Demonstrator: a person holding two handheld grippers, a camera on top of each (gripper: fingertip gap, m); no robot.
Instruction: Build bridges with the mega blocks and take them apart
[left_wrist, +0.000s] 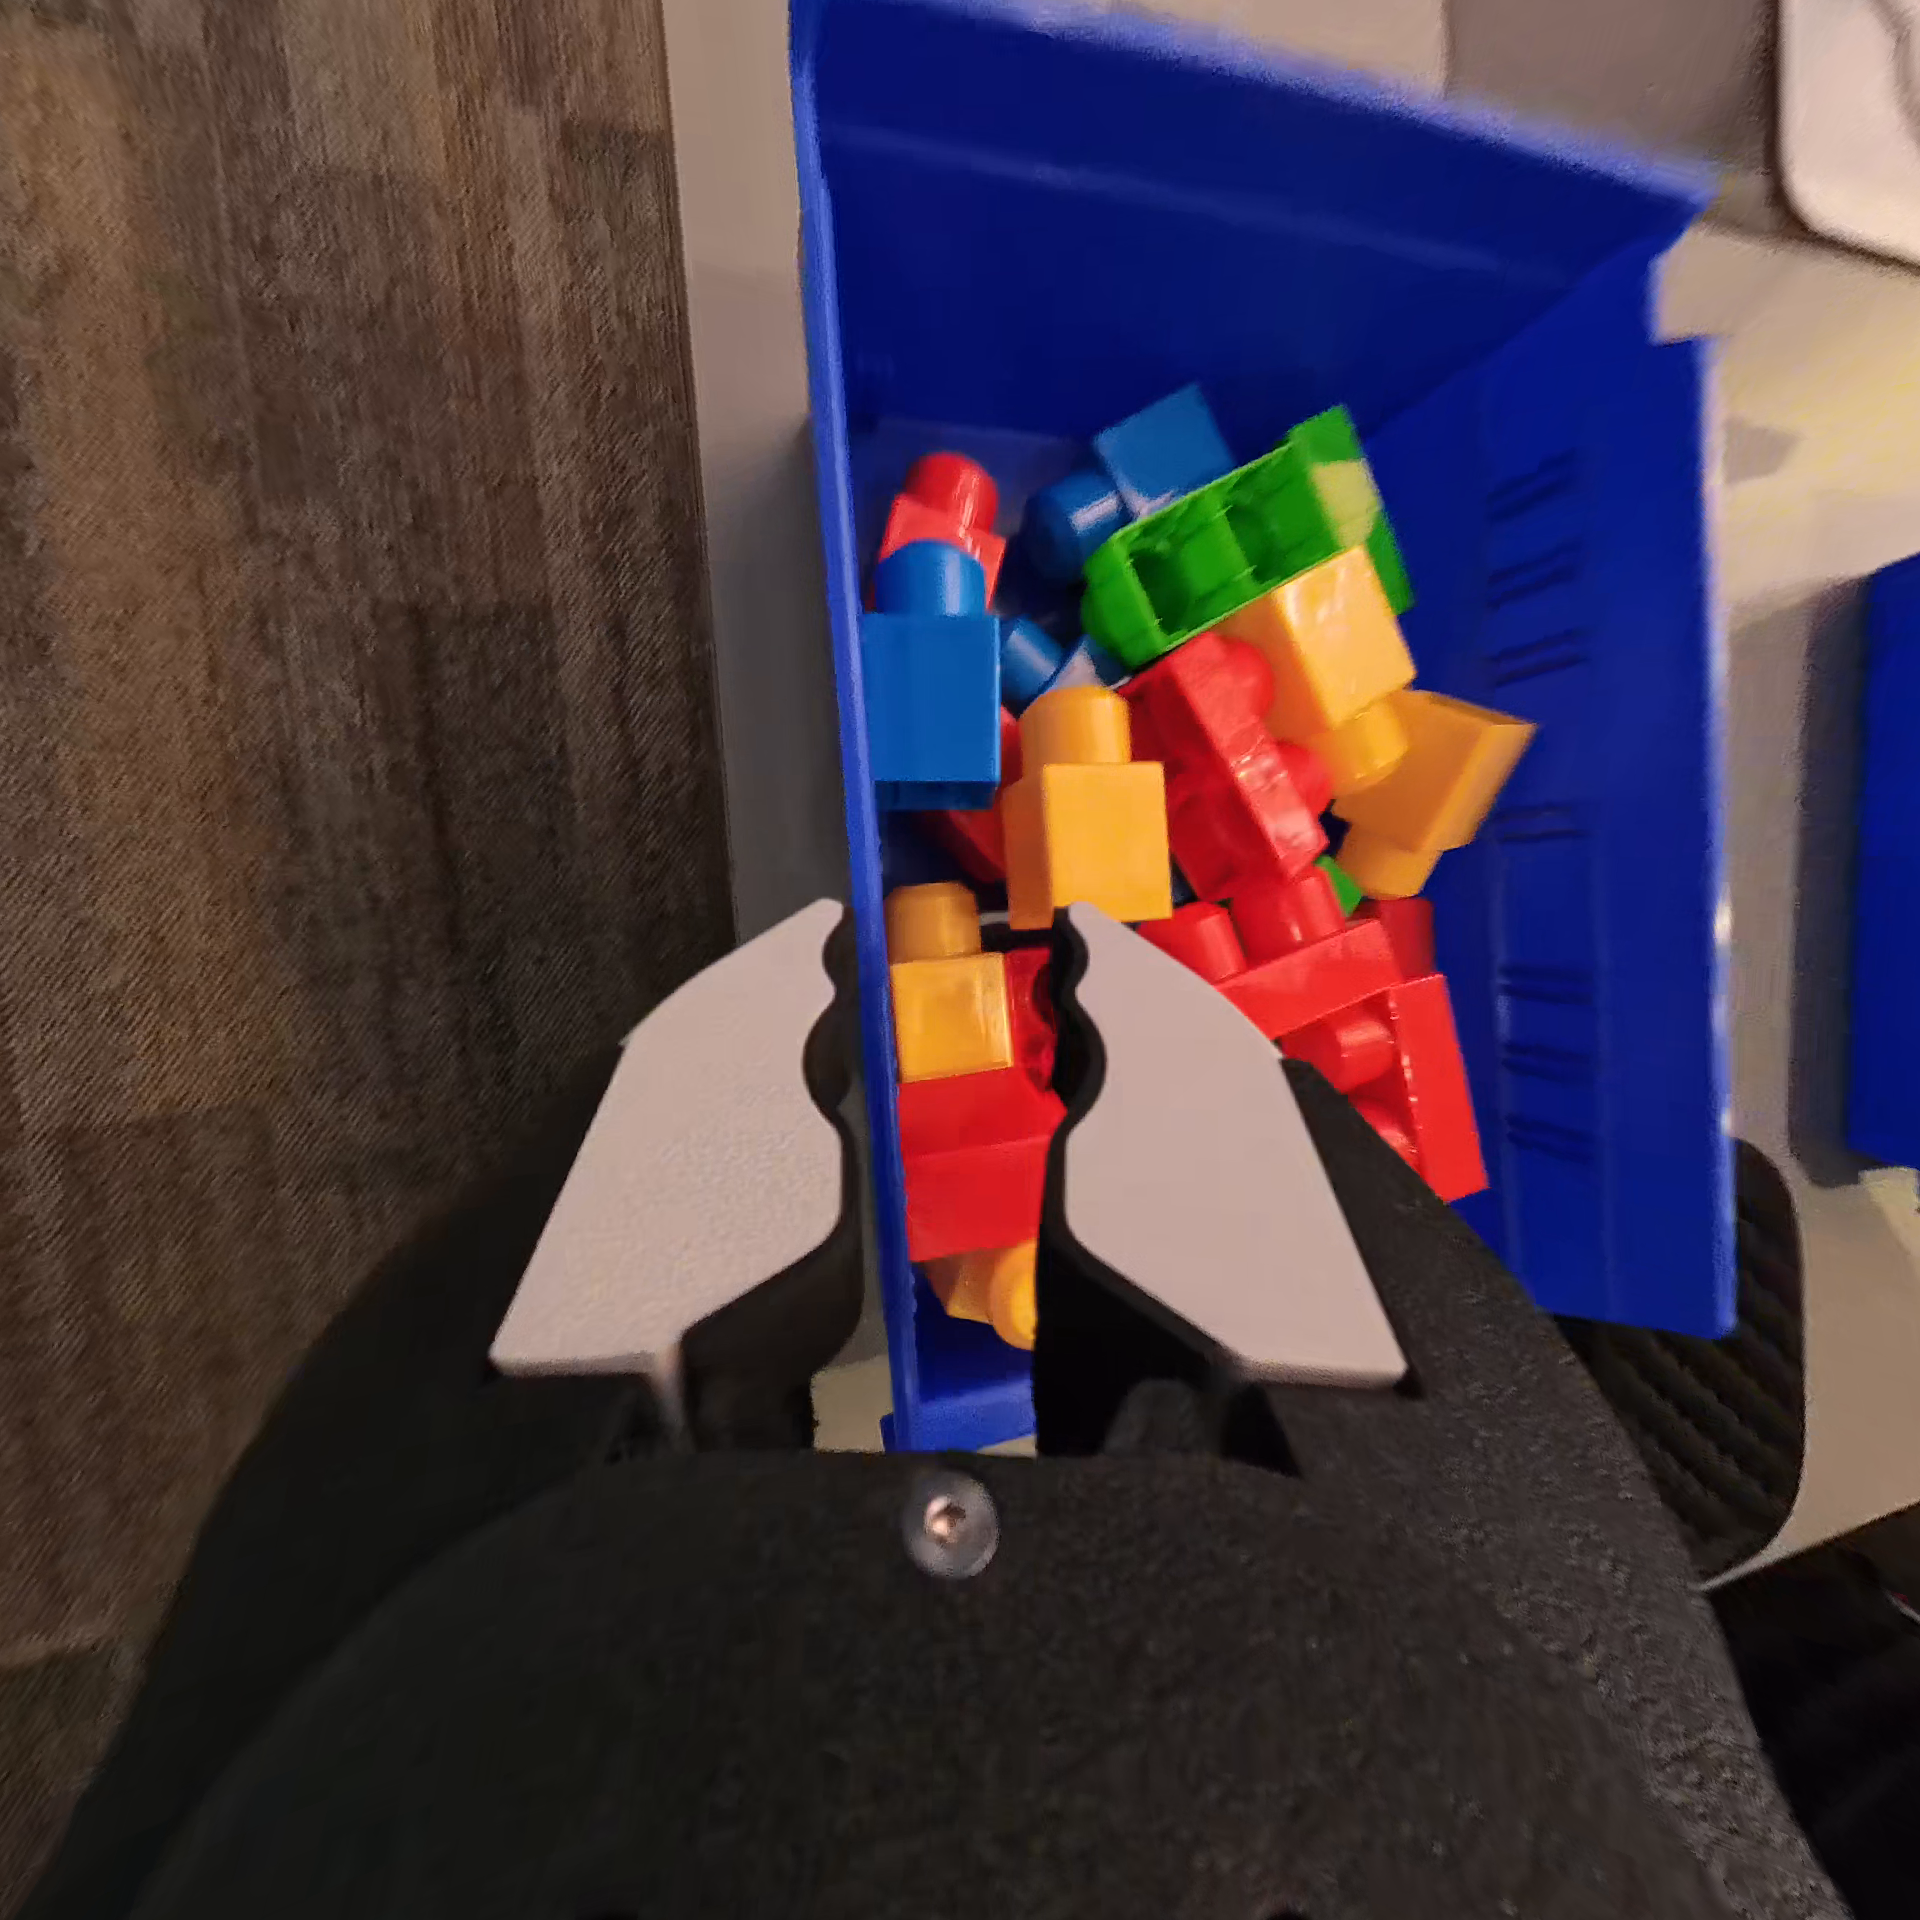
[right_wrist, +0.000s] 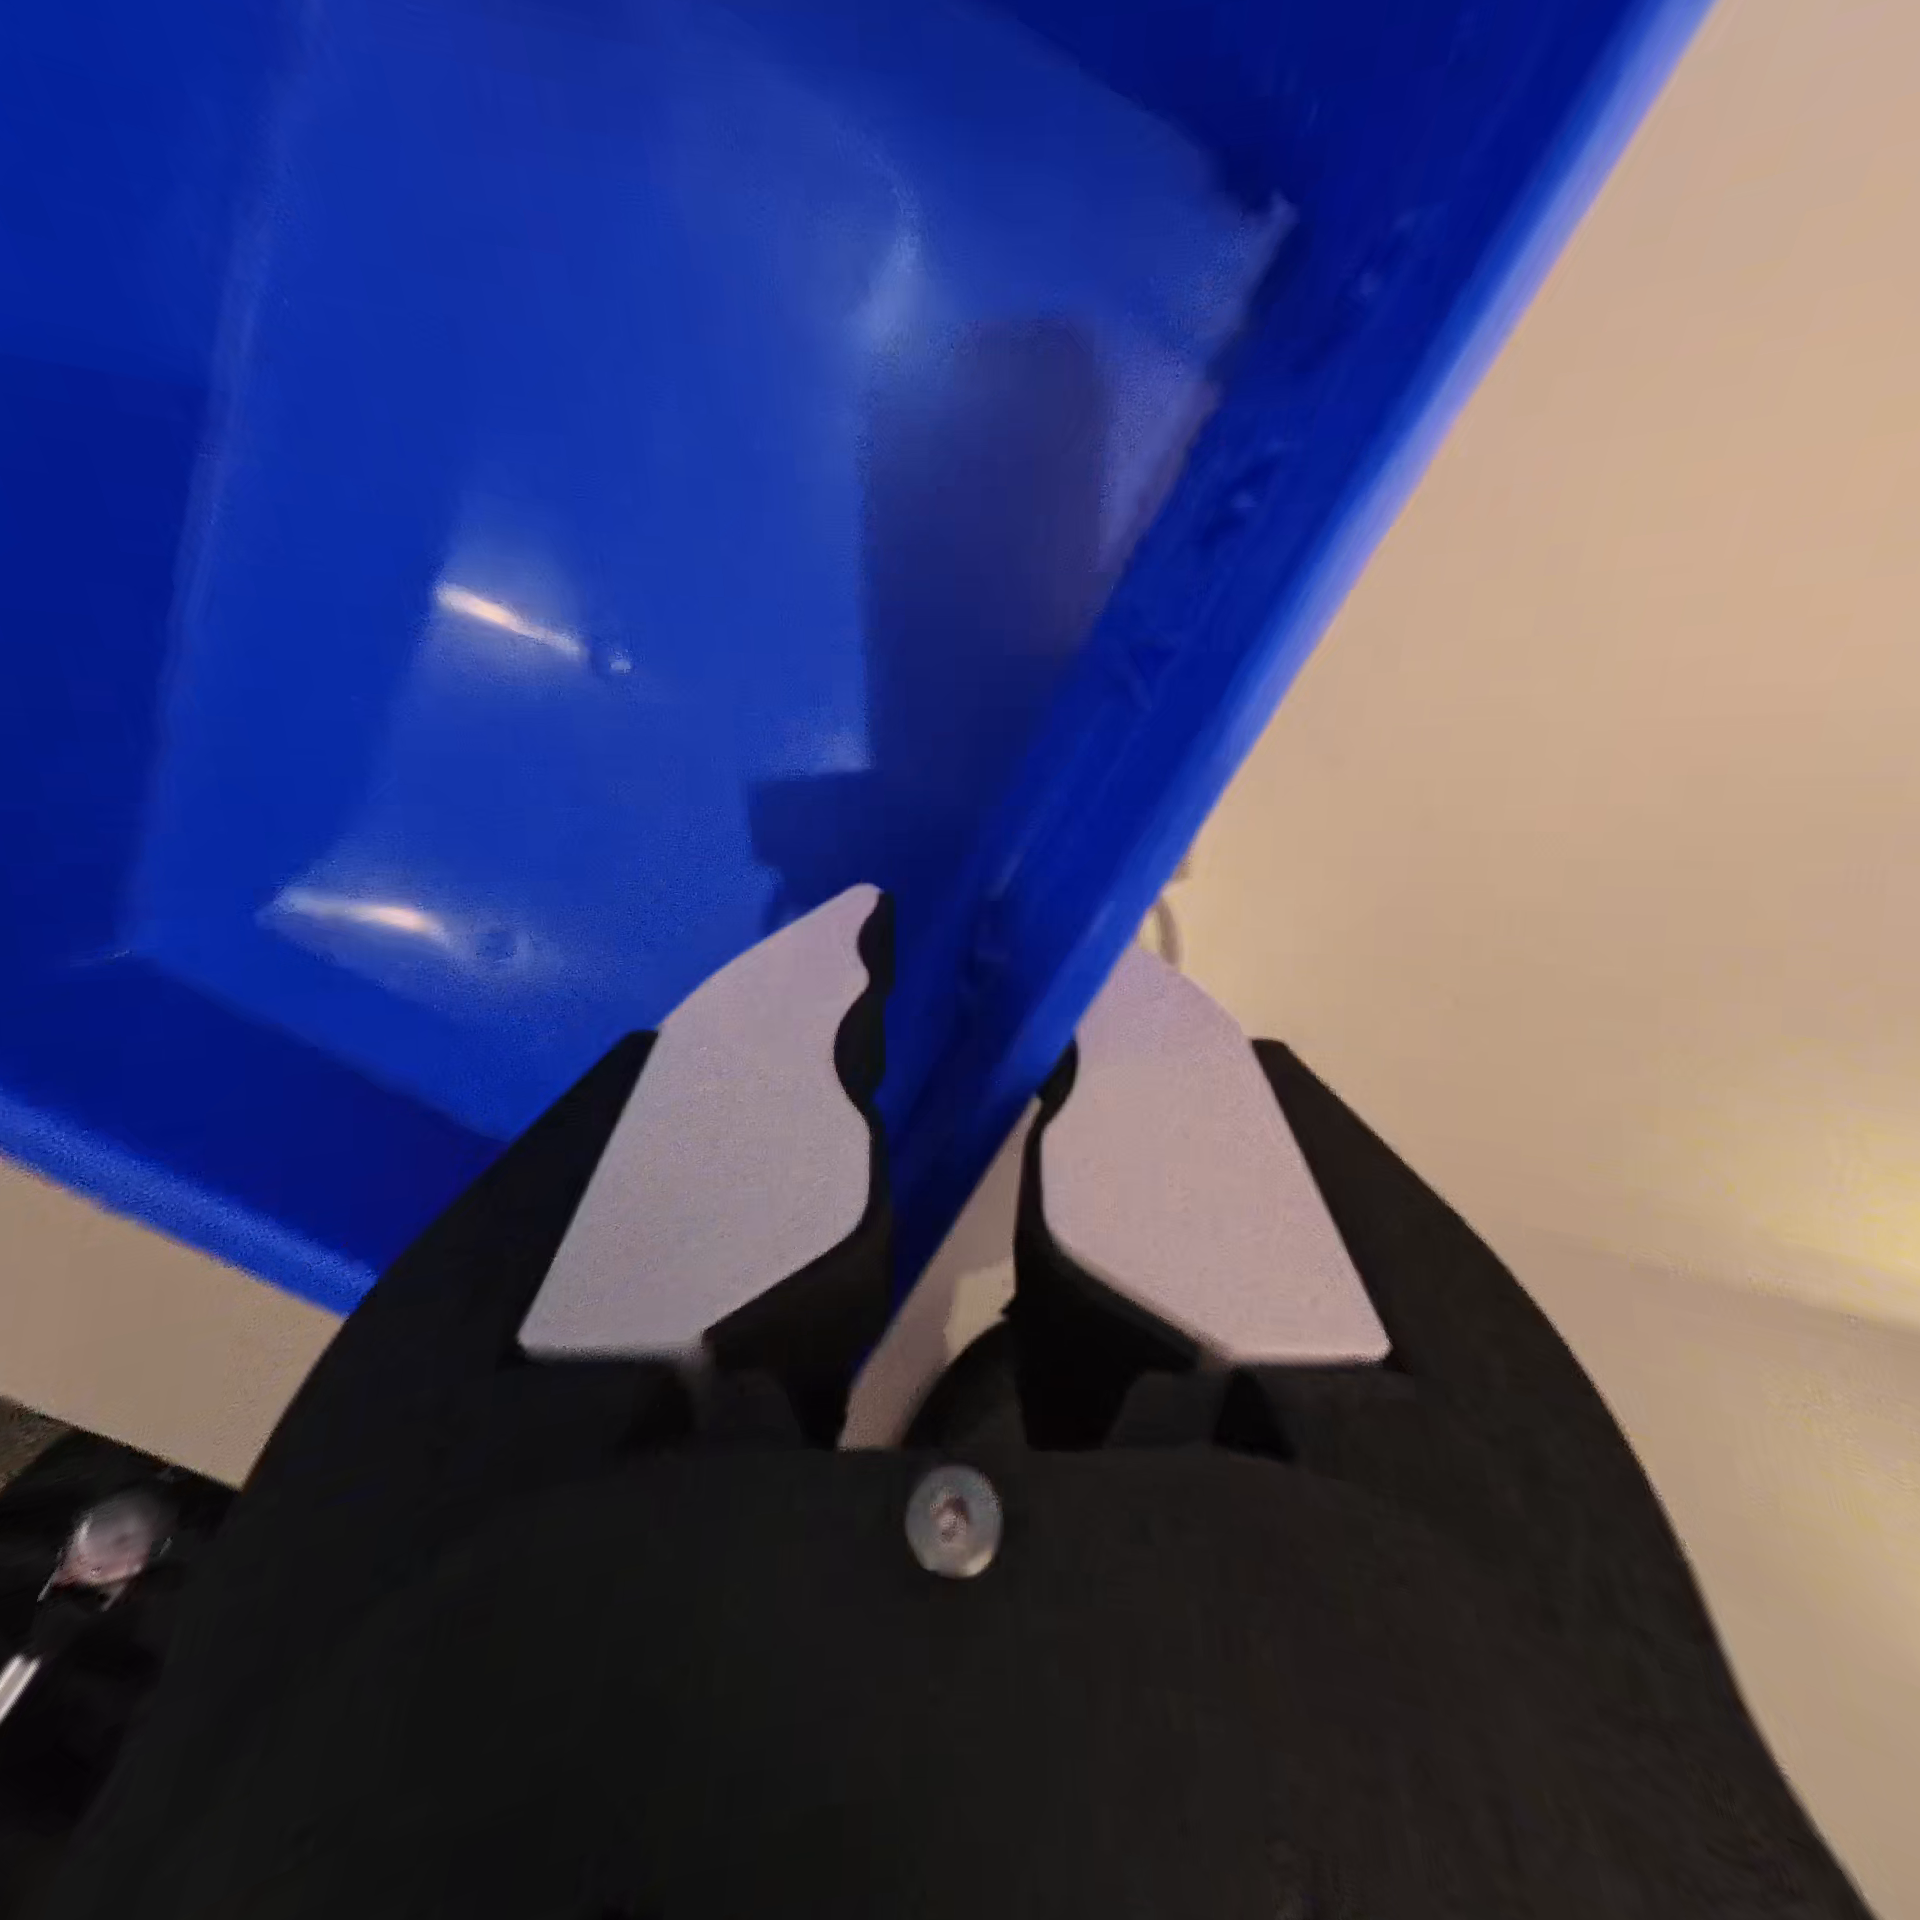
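A blue bin (left_wrist: 1195, 260) holds a heap of mega blocks: red (left_wrist: 1226, 748), yellow (left_wrist: 1091, 831), blue (left_wrist: 930, 707) and green (left_wrist: 1236, 530). The bin looks tilted and blurred. My left gripper (left_wrist: 956, 914) straddles its left wall, with one finger outside and one inside among the blocks, and is shut on the wall. In the right wrist view a second blue bin (right_wrist: 623, 468) shows an empty inside. My right gripper (right_wrist: 997, 925) is shut on its right wall, with the left finger inside and the right fingertip hidden behind the rim.
A brown fabric surface (left_wrist: 312, 727) fills the left of the left wrist view. A pale tabletop (right_wrist: 1558, 831) lies beside the empty bin. Part of another blue bin (left_wrist: 1886, 883) shows at the right edge of the left wrist view. Left tips to right tips: about 65 cm.
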